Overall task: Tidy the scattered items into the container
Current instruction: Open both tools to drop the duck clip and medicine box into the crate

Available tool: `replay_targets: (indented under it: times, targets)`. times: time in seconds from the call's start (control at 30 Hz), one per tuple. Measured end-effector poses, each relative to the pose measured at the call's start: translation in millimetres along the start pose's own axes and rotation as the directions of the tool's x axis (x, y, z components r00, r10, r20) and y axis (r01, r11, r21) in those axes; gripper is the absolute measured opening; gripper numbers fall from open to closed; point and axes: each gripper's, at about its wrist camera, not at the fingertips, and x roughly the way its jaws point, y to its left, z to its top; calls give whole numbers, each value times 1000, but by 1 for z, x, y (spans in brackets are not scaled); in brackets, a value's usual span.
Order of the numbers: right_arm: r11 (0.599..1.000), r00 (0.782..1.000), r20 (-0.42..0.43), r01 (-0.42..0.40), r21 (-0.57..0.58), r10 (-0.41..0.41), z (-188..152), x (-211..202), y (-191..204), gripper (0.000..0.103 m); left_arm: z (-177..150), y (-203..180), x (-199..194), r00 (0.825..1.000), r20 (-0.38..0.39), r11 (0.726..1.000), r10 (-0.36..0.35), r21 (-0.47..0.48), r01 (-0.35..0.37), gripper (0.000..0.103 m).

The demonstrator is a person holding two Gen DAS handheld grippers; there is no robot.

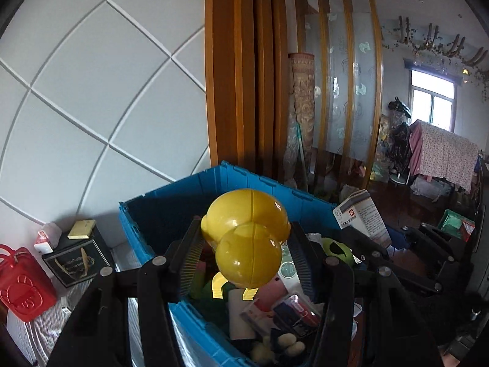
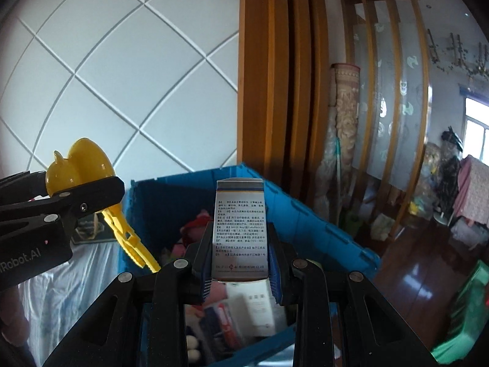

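White diamond-panelled wall [image 1: 91,98] and wooden pillar [image 1: 241,70] standing behind, blue crate [image 1: 183,195] sitting below, already filling with scattered items. Left gripper [image 1: 244,244] pinching yellow duck-shaped tongs [image 1: 247,232] by the rounded shells, hovering above the crate's opening. Right gripper [image 2: 241,263] clamping an upright white medicine box [image 2: 240,229] between both pads, hanging just over the crate interior beside the tongs.

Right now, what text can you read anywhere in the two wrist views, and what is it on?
"Robot.AI": on the left gripper body; a letter before the R is cut off.
White medicine box in the right gripper: dense Chinese print, too small to read.
Black gift box: gold lettering, blurred.
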Motion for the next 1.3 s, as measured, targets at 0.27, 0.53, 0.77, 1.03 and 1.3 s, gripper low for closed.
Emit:
replay_targets:
  times: [0.27, 0.53, 0.77, 1.03, 1.3]
  targets:
    - [998, 981, -190, -47, -32, 40, -37, 87, -62, 29, -33, -64, 87, 984, -159, 996, 86, 52, -79, 55]
    - [994, 939, -330, -107, -6, 99, -76, 140, -89, 29, -31, -95, 129, 967, -242, 996, 84, 62, -71, 57]
    - [989, 934, -338, -139, -44, 116, -87, 145, -92, 31, -46, -99, 150, 956, -270, 993, 117, 40, -110, 80]
    - [987, 950, -293, -140, -81, 111, -85, 140, -93, 75, -53, -92, 141, 954, -255, 987, 155, -10, -163, 93]
    - [989, 968, -232, -121, -84, 99, -75, 110, -100, 90, -57, -79, 100, 966, -198, 979, 165, -87, -185, 103]
